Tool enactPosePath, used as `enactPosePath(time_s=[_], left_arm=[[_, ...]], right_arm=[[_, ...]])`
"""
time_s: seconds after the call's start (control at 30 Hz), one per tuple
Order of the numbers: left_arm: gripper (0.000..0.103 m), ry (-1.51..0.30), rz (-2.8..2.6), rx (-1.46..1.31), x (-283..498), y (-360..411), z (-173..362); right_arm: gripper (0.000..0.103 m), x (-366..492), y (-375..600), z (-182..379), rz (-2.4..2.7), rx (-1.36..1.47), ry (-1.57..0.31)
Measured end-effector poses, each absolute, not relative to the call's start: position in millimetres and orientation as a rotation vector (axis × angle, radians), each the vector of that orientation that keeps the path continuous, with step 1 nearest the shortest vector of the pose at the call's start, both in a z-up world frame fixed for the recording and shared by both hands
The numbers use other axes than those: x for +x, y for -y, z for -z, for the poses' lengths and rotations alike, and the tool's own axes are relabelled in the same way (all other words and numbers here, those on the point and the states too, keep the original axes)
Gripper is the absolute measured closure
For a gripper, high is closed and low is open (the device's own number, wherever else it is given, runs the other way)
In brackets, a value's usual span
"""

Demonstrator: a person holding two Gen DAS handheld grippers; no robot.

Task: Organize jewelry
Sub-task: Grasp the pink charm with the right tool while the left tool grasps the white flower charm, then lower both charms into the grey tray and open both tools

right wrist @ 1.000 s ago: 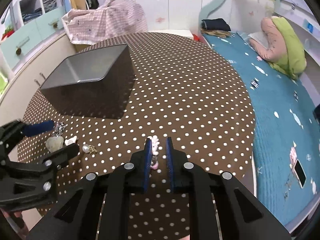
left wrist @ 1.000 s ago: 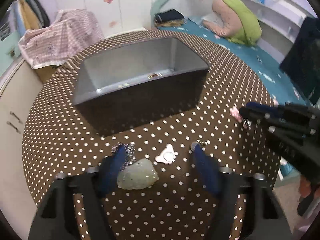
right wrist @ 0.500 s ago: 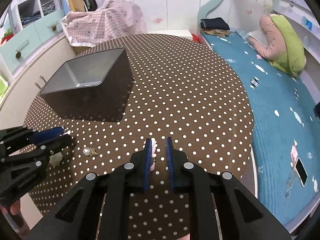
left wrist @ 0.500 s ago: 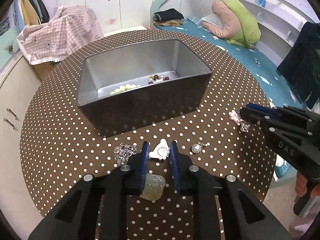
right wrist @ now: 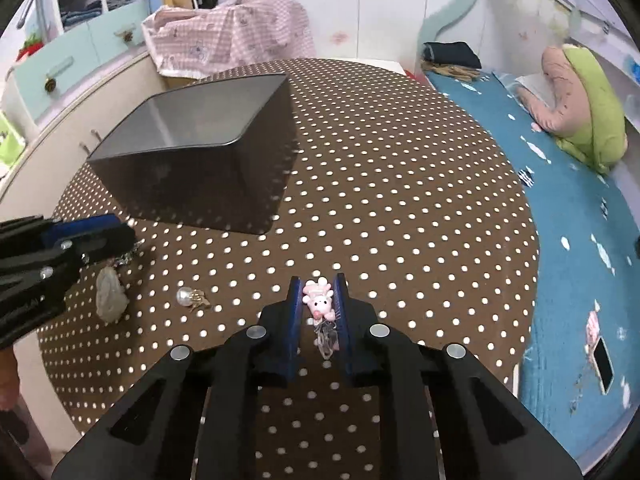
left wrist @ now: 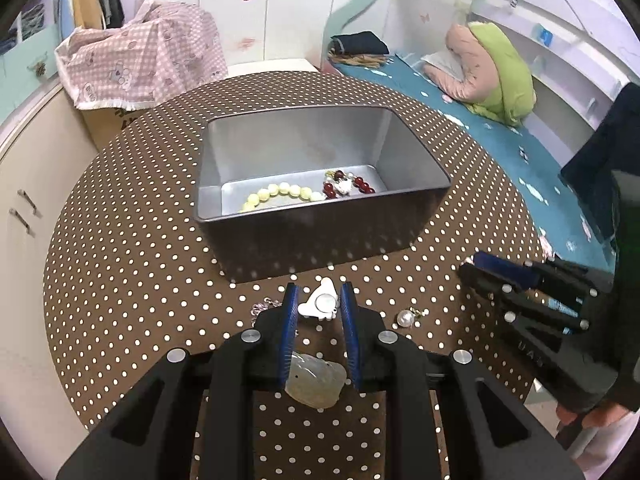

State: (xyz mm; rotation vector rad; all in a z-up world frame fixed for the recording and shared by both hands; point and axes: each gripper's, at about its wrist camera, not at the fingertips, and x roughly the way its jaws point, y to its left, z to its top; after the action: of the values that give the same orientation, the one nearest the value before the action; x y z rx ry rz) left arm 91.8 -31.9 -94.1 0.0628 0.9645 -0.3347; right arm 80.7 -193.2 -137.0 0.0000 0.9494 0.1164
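My left gripper is shut on a pale green jade pendant and holds it above the table; it shows hanging from the fingers in the right wrist view. A white brooch, a silver chain and a pearl earring lie below. The grey tin box holds a yellow bead bracelet and a red bead piece. My right gripper is shut on a pink animal charm, just above the table.
The round table has a brown polka-dot cloth. A bed lies to the right with a green and pink pillow. Cabinets stand to the left. A pink checked cloth covers a box behind the table.
My left gripper closed on the jade pendant and lifted it off the table. My right gripper stayed shut on the pink charm and rose slightly.
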Motion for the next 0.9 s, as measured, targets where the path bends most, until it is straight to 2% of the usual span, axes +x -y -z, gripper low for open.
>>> enactPosePath(time_s=[0.9], left_arm=[[0.083, -0.840, 0.293, -0.028, 98, -4, 54]], right_arm=[[0.086, 89, 161, 53, -0.171, -0.017, -0.781]])
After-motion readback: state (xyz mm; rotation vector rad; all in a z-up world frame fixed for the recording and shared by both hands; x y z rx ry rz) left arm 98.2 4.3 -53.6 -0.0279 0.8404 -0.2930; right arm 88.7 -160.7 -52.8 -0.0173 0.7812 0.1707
